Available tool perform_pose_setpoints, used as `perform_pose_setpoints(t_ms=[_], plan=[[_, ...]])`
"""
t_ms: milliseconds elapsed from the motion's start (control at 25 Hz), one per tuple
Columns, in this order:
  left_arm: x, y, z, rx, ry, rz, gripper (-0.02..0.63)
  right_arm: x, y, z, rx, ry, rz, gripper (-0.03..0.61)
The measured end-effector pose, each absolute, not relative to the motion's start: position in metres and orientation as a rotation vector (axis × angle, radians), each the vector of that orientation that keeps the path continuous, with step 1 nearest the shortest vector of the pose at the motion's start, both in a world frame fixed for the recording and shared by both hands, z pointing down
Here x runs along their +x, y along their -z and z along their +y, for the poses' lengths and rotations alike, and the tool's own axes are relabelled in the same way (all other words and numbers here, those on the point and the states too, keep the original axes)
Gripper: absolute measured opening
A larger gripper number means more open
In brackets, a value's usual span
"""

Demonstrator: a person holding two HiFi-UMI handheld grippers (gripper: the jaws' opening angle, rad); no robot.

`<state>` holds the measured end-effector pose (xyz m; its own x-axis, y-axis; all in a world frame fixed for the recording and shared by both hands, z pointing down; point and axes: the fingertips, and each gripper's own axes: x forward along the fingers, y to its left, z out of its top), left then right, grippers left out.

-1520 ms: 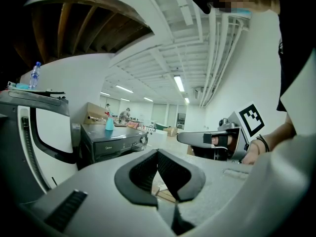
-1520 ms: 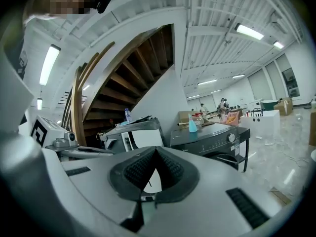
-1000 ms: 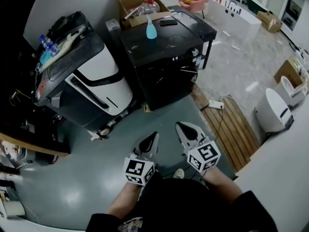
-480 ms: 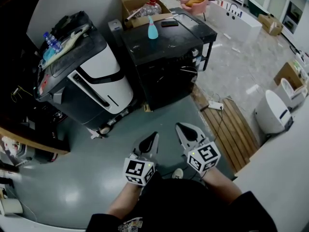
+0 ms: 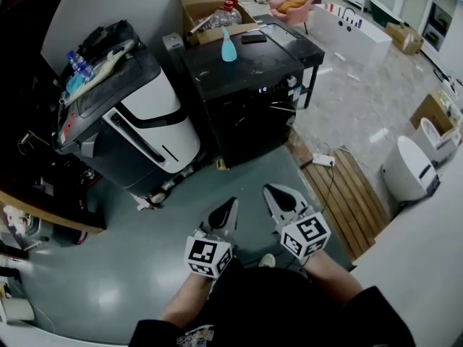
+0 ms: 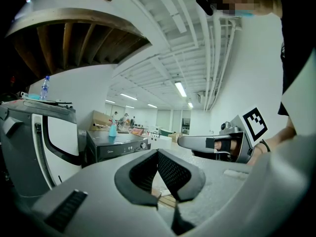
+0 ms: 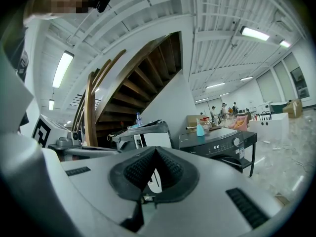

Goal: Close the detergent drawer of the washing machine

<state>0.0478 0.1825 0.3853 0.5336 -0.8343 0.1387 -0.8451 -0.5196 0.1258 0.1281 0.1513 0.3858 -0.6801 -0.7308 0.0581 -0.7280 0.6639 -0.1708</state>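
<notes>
Little has changed over the last second: both tongs sit where they sat, side by side and low in the head view, close to the person's body; only the camera has tipped a shade, so the room slides slightly in the picture while nothing in it moves. The left tongs [image 5: 227, 210] are closed on nothing, ridged pads meeting tip to tip; the right tongs [image 5: 273, 192] are likewise closed and empty, held about level; each points toward the black washing machine [image 5: 246, 85], which stands well apart from them across the grey floor [image 5: 130, 280]. A blue spray bottle [image 5: 228, 45] stands upright on the machine's top; a cardboard box [image 5: 206, 6] sits behind it; a grey-and-white appliance [image 5: 145, 121] stands just beside it, at its left in the picture. The detergent drawer belongs on the machine's upper front, along the band with the lit control panel [image 5: 264, 90]; at this range it cannot be picked out, and whether it stands out or sits flush cannot be told, though nothing plainly juts from that band in either gripper view. By my reading, this second has brought the task no nearer; if the drawer is still out, the whole approach remains, and closed tips would suit a flat push on its face.
</notes>
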Motion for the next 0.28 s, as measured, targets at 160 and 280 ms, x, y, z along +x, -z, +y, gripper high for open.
perform_pose_setpoints(t_ms=[160, 280], plan=[[0.0464, -0.3836, 0.1838, 2.583, -0.086, -1.439, 0.004, 0.1276, -0.3865, 0.1514, -1.246, 0.287, 2.851, -0.003], [0.0469, -0.3831, 0.1838, 2.582, -0.087, -1.443, 0.003, 0.1278, -0.3861, 0.1517, -1.24, 0.283, 2.851, -0.003]])
